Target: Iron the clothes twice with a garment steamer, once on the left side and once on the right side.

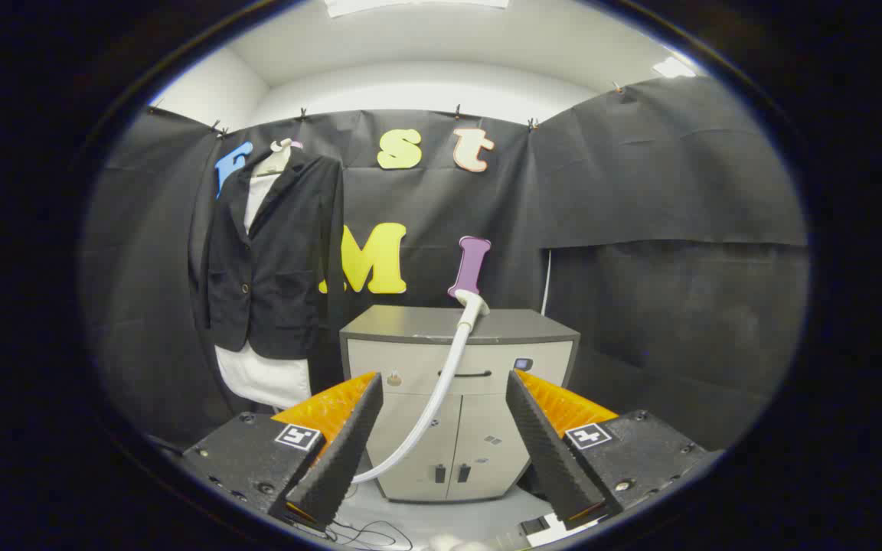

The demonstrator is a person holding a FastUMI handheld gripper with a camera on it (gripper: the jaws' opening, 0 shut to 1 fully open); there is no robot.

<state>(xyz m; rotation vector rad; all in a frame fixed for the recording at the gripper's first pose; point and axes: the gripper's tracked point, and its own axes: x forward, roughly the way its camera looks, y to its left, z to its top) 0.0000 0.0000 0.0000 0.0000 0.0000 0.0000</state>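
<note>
Tongs (445,413) apart and empty, steamer (472,300) beyond on cabinet (426,321), hose trailing down, jacket (272,260) hanging upright

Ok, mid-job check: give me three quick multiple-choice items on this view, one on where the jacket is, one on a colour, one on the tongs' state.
1. Where does the jacket hang?
A. left of the cabinet
B. on top of it
C. right of it

2. What colour is the steamer hose?
A. black
B. white
C. red

3. How are the tongs?
A. shut on the hose
B. shut on the jacket
C. open, holding nothing

Answers:
1 A, it hangs against the booth wall beyond the left finger.
2 B, a white tube curves down across the cabinet's front.
3 C, the fingers stand wide apart.
</note>
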